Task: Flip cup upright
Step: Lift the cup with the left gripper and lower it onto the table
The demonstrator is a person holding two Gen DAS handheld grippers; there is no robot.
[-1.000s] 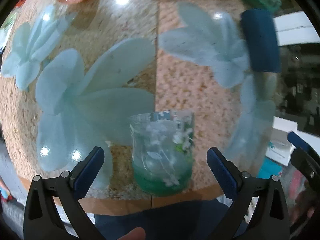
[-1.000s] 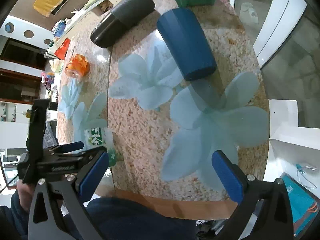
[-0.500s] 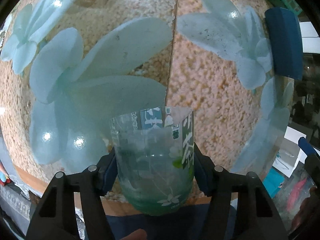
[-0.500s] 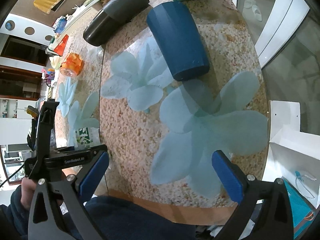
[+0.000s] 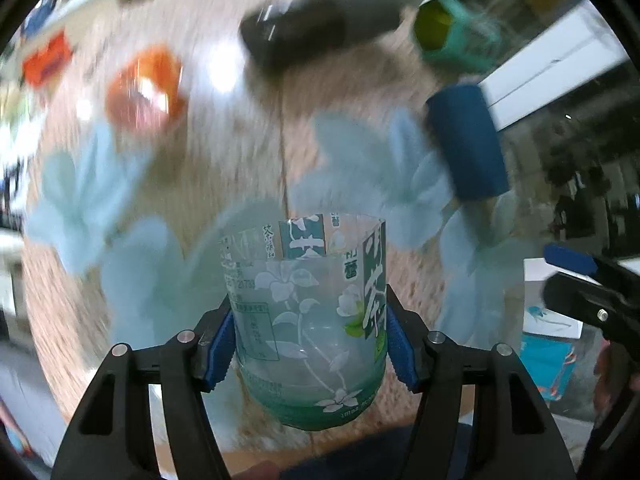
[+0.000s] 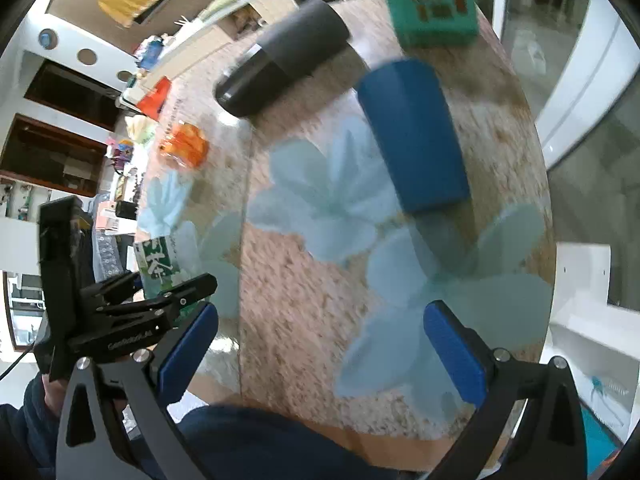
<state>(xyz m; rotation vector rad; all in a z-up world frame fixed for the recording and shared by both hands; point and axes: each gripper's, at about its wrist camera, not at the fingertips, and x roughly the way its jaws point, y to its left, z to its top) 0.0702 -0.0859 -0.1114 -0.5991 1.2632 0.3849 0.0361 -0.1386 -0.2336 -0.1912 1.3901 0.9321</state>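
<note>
A clear plastic cup with a green base and white flower print is clamped between the blue pads of my left gripper, near the table's front edge, its open rim pointing away from the camera. In the right wrist view the same cup shows at the far left, held by the left gripper. My right gripper is open and empty over the table's front part.
A dark blue cup lies on its side at the right. A black cup lies on its side further back, next to a teal box. An orange cup lies at the back left. The table's front edge is close.
My left gripper closed on the clear cup and now tilts up with it, so the far objects come into view. The right gripper stays open and has barely moved.
</note>
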